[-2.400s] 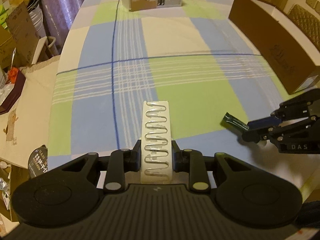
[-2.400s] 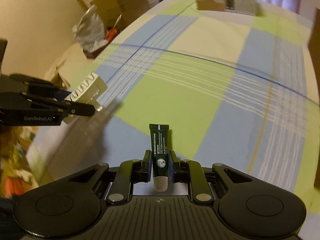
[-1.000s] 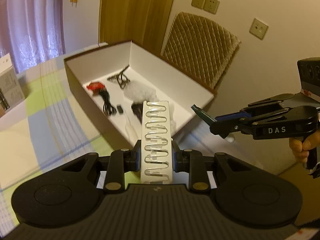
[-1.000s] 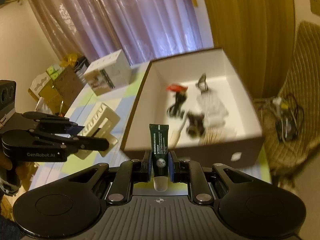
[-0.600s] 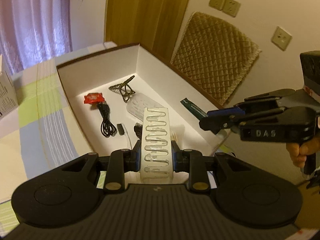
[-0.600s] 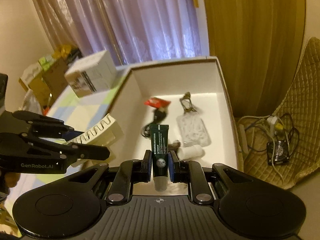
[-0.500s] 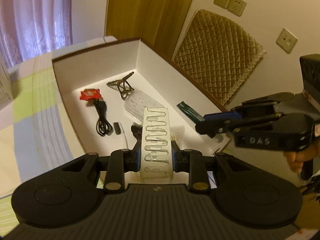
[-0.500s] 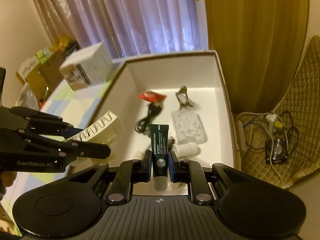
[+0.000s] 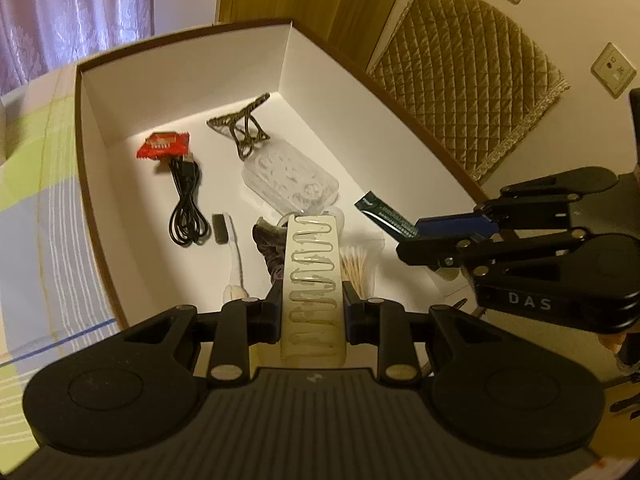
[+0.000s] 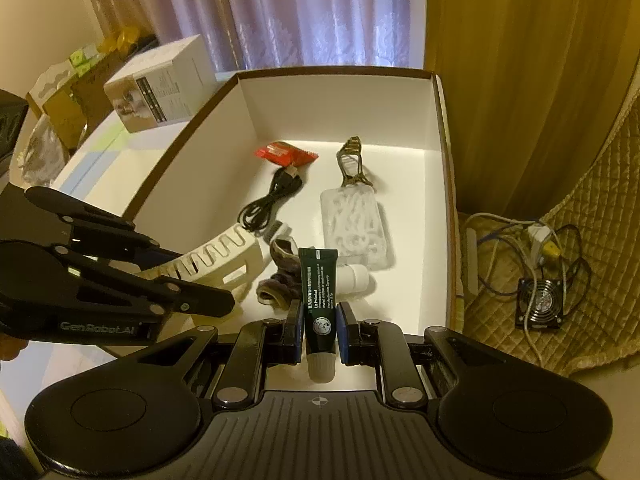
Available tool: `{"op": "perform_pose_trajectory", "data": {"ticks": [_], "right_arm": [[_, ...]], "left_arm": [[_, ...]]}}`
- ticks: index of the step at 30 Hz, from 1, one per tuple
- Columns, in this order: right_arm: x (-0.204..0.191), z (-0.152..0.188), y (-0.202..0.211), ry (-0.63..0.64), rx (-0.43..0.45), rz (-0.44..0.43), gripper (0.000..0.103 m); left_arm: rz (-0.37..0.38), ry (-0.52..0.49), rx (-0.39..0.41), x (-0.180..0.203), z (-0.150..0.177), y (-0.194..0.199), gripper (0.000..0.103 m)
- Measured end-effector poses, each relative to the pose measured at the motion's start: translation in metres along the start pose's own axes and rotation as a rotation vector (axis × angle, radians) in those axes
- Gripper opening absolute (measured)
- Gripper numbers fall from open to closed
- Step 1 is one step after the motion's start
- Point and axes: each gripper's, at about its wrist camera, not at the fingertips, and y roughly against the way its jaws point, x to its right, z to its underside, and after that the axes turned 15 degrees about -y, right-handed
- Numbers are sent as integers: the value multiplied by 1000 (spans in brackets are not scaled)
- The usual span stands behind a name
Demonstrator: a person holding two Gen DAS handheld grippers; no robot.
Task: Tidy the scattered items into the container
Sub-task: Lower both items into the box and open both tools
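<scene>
I have both grippers hanging over the open white box [image 9: 184, 60], which sits on a checked cloth [image 9: 36, 184]. My left gripper [image 9: 313, 312] has its jaws clamped on the sides of a cream plastic piece with a wavy slot pattern [image 9: 313, 280], which juts forward above the near end of the box. My right gripper [image 10: 318, 330] has its jaws closed tight on a dark green tube of lip balm [image 10: 319, 296], cap end toward the camera, held above the near part of the box just right of the left gripper. On the box floor I see a red sachet [image 10: 285, 153] at the far end, a coiled black USB cable [image 10: 272, 200] just nearer, a bronze hair claw [image 10: 352, 160] to the right, a clear plastic case [image 10: 356, 228] touching its near end, a dark scrunchie [image 10: 280, 276] and a bundle of cotton swabs [image 9: 354, 268].
</scene>
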Motion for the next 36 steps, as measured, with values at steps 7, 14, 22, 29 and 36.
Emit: {"op": "perform_pose_trajectory", "data": {"ticks": [7, 14, 22, 29, 36], "right_arm": [[4, 0, -3, 10, -11, 2, 14], [4, 2, -5, 35, -17, 15, 14], [5, 3, -5, 50, -28, 28, 14], [4, 5, -5, 66, -30, 55, 14], [2, 6, -6, 85, -19, 88, 16]], "left_arm": [[2, 19, -41, 0, 1, -18, 23], [2, 56, -61, -1, 4, -28, 23], [-14, 58, -57, 1, 4, -23, 32], [-35, 50, -51, -1, 3, -12, 35], [-73, 26, -32, -2, 1, 1, 39]]}}
